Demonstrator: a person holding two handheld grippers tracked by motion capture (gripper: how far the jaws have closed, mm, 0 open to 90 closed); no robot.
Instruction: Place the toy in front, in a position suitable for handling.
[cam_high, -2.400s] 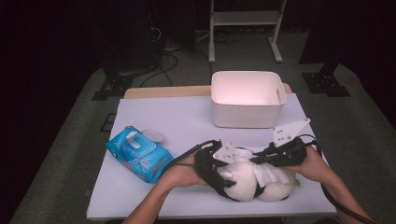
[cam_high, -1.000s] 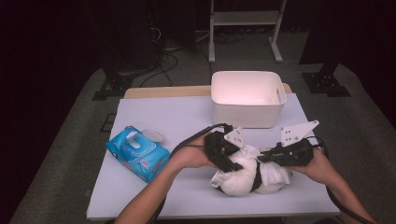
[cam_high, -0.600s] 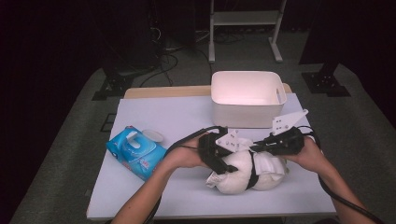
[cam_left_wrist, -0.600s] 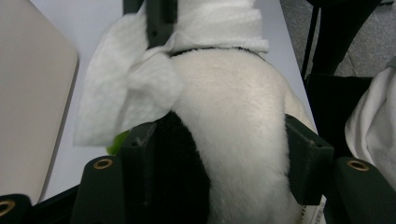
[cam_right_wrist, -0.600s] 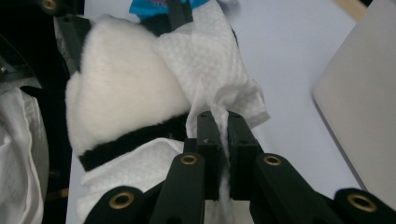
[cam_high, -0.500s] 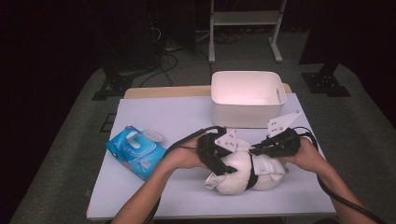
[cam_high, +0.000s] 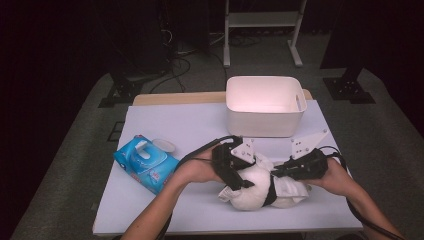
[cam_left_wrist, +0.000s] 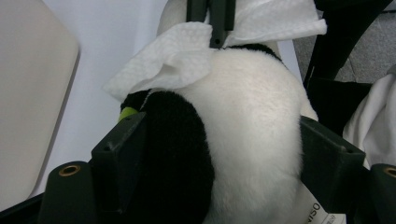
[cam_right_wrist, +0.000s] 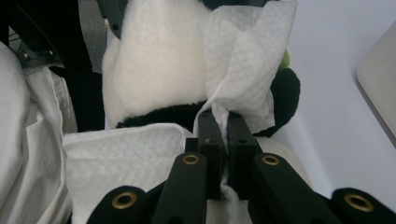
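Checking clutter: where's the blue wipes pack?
High view: the blue wipes pack lies left of centre on the table, left of the left gripper.

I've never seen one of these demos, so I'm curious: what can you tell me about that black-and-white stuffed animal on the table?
The plush panda lies on its side near the front edge of the white table. It looks soft and furry, with a white body, black patches and a bit of green. The left gripper straddles its body, its jaws having just been opening. A white paper wipe, pinched by the right gripper, drapes over it.

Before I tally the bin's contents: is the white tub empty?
Empty as far as shown: the white tub shows a bare pale inside in the high view.
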